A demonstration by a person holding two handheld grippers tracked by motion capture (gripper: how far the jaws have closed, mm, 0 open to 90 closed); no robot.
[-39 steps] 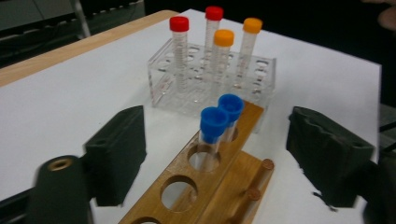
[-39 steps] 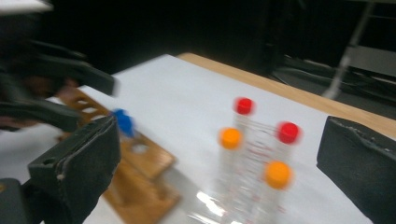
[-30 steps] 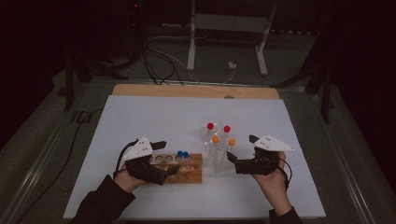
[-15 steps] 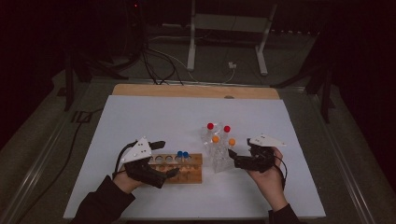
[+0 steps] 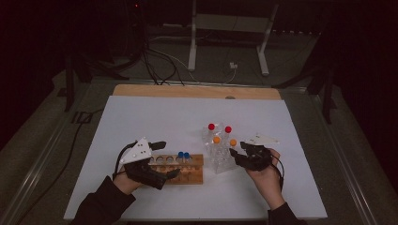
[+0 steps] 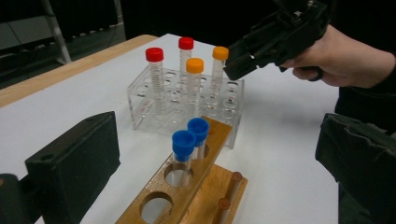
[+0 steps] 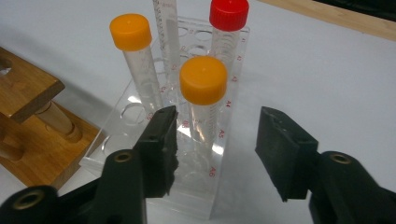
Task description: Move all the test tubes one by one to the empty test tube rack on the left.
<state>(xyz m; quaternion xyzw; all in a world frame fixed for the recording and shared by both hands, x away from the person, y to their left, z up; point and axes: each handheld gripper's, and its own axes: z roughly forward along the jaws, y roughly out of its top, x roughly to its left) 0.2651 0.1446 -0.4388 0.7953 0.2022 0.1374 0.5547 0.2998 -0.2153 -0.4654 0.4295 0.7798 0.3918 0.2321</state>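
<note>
The orange-capped tube (image 7: 203, 100) I am going for stands in the near corner of the clear rack (image 5: 218, 154), a little right of the table's (image 5: 155, 117) centre in the high view. In the right gripper view it rises between my right gripper's (image 7: 215, 140) jaws, which have just been narrowing; gaps remain on both sides, so the pads are not pressing on it. Red printing runs down the rack's edge: I read A3, A4, A5 and A6, and C5 at 9 o'clock of the tube.

I count four capped tubes in the clear rack: two orange, two red. The second orange one (image 7: 133, 60) sits at 10 o'clock of mine, a red one (image 7: 227, 28) at 1 o'clock. The wooden rack (image 5: 185, 169) lies at 9 o'clock of the clear one, nearly touching it, and carries two blue-capped tubes (image 6: 190, 140).

My left gripper (image 5: 162, 159) straddles the wooden rack's left end, jaws spread wide, not visibly pressing it. Open white table lies at 12 and 3 o'clock; the near edge is close behind my hands.
</note>
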